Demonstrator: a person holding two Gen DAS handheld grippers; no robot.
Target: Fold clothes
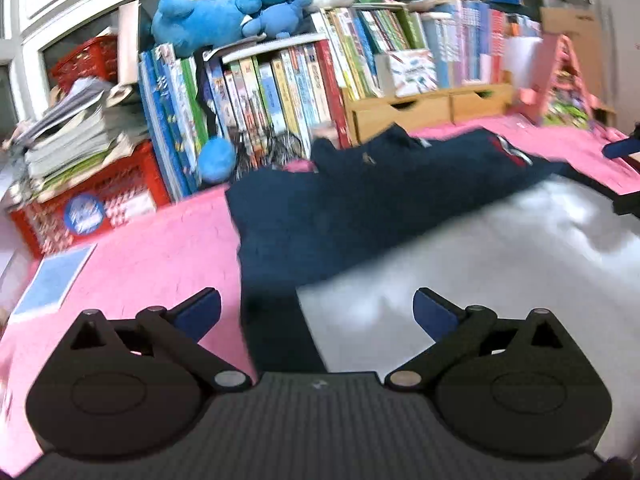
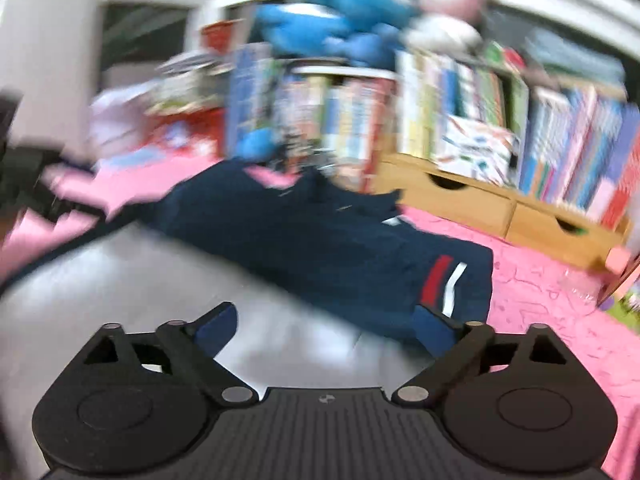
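A navy garment (image 1: 360,200) with a red and white stripe mark lies on the pink mat; a pale grey-white part (image 1: 500,256) covers its near side. My left gripper (image 1: 316,312) hangs over the garment's near left edge, jaws wide apart, nothing between the blue pads. In the right wrist view the same navy garment (image 2: 320,240) with its stripes (image 2: 442,284) and the grey-white part (image 2: 140,292) lie ahead. My right gripper (image 2: 324,328) stands open above the grey-white part, empty. Both views are motion-blurred.
A pink mat (image 1: 152,264) covers the surface. Behind the garment stand rows of books (image 1: 280,92), red crates (image 1: 92,200) with stacked papers, wooden drawers (image 1: 424,108) and blue plush toys (image 1: 232,4). A blue card (image 1: 52,280) lies at the left.
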